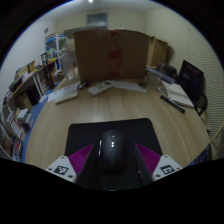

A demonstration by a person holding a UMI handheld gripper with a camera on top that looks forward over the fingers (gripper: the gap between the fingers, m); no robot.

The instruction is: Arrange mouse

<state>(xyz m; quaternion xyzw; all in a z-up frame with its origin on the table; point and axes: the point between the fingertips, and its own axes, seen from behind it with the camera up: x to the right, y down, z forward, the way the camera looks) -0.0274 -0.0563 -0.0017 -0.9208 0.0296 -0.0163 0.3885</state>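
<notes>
A black mouse (111, 152) lies on a black mouse pad (85, 132) on the wooden table (120, 105). My gripper (113, 160) is low over the pad with the mouse between its fingers. The magenta pads (80, 158) stand on either side of the mouse, and a narrow gap shows on each side. The fingers are open around it. The near end of the mouse is hidden in the dark below.
A large cardboard box (110, 52) stands at the table's far edge. White flat items (100, 87) and a keyboard (65, 95) lie before it. Papers (176, 96) and a dark chair (192, 78) are to the right, and shelves (25, 100) are to the left.
</notes>
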